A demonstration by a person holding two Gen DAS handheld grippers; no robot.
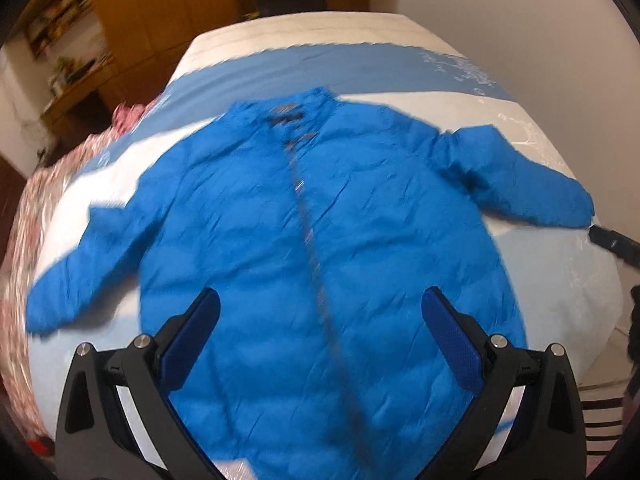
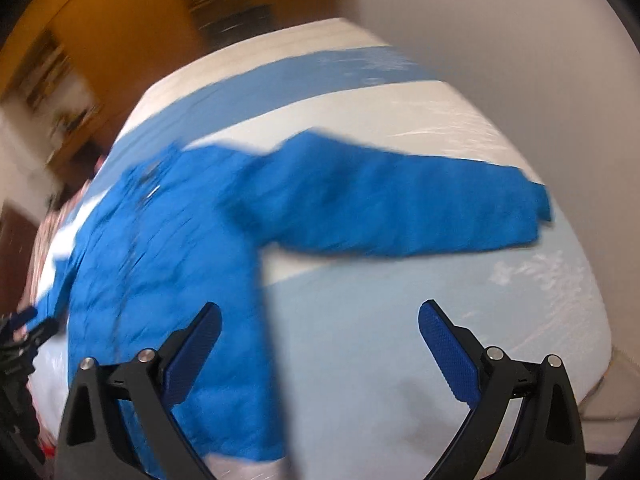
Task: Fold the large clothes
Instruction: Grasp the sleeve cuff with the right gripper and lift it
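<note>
A bright blue puffer jacket [image 1: 312,216] lies flat and face up on the bed, zipper closed, collar at the far end, both sleeves spread out. My left gripper [image 1: 320,308] is open and empty, hovering above the jacket's lower front. In the right wrist view the jacket [image 2: 160,248] lies to the left, and its right sleeve [image 2: 400,208] stretches across the middle. My right gripper [image 2: 320,320] is open and empty above the bed, near the jacket's right hem. A tip of the right gripper shows at the left view's right edge [image 1: 616,244]. Both views are blurred.
The bed [image 1: 540,280] has a white and blue striped cover. A pink floral blanket [image 1: 60,184] lies along its left side. Wooden shelves and cabinets [image 1: 132,20] stand behind the bed. A white wall [image 1: 520,20] runs along the right.
</note>
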